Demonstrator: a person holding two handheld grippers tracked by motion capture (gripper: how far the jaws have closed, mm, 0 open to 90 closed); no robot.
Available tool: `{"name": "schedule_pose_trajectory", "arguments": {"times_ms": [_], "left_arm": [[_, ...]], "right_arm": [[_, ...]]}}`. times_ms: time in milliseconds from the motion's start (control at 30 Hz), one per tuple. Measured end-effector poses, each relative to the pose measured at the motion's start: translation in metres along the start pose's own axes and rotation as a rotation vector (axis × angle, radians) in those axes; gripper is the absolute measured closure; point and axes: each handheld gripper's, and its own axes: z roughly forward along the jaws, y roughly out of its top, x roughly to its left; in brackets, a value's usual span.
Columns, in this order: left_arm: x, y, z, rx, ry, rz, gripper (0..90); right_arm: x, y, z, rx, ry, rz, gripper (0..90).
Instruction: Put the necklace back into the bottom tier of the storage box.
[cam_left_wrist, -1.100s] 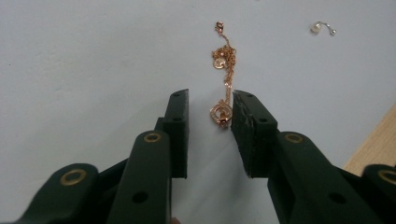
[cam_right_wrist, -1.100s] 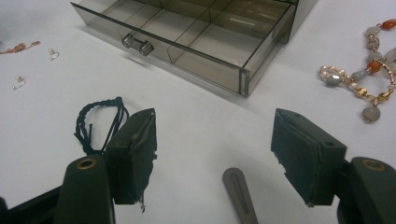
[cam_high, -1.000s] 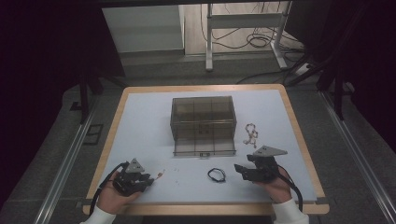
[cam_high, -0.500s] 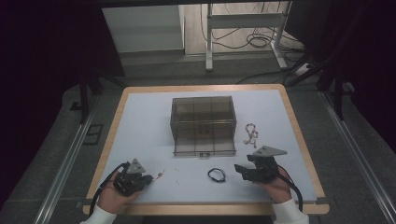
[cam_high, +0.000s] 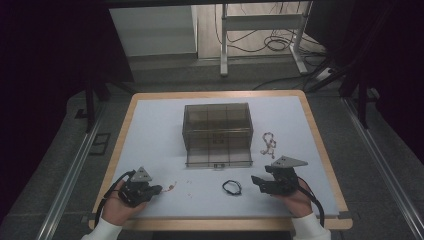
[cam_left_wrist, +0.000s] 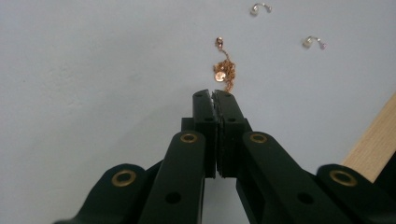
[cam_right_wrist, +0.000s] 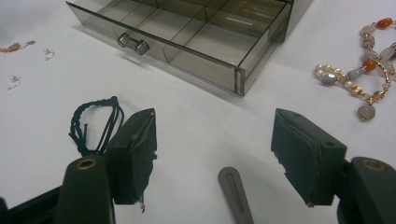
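A thin gold chain (cam_left_wrist: 224, 70) with a small disc lies on the white table top just beyond my left gripper (cam_left_wrist: 215, 93). That gripper's jaws meet and the chain's near end reaches their tips; I cannot tell whether it is pinched. In the high view the left gripper (cam_high: 159, 189) is at the front left, with the chain (cam_high: 171, 186) to its right. My right gripper (cam_right_wrist: 215, 135) stands open over bare table, nothing between its pads. A black cord loop (cam_right_wrist: 95, 123) lies beside its left jaw. In the high view the right gripper (cam_high: 256, 181) is right of the loop (cam_high: 231, 187).
A smoky clear drawer box (cam_high: 217, 125) stands mid-table with its bottom drawer (cam_right_wrist: 187, 32) pulled out. A beaded bracelet (cam_right_wrist: 369, 70) lies right of the box. Two small earrings (cam_left_wrist: 260, 8) (cam_left_wrist: 313, 42) lie past the chain. The table's wooden rim (cam_high: 220, 224) runs along the front.
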Motion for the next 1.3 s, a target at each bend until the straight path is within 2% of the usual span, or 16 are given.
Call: {"name": "schedule_pose_trajectory", "arguments": {"times_ms": [300, 567, 833, 1300], "left_arm": [[0.007, 0.018, -0.017, -0.029, -0.016, 0.015, 89.1], [0.010, 0.032, -0.026, -0.053, -0.036, 0.016, 89.1], [0.012, 0.041, -0.031, -0.069, -0.047, 0.020, 89.1], [0.018, 0.055, -0.044, -0.098, -0.042, 0.021, 89.1]], "right_arm": [[-0.001, 0.000, 0.000, 0.000, -0.005, 0.000, 31.4], [-0.002, -0.001, 0.000, -0.002, -0.007, 0.005, 31.4], [-0.004, -0.001, -0.002, -0.002, -0.013, 0.016, 31.4], [-0.005, -0.001, -0.002, -0.002, -0.016, 0.015, 31.4]]}}
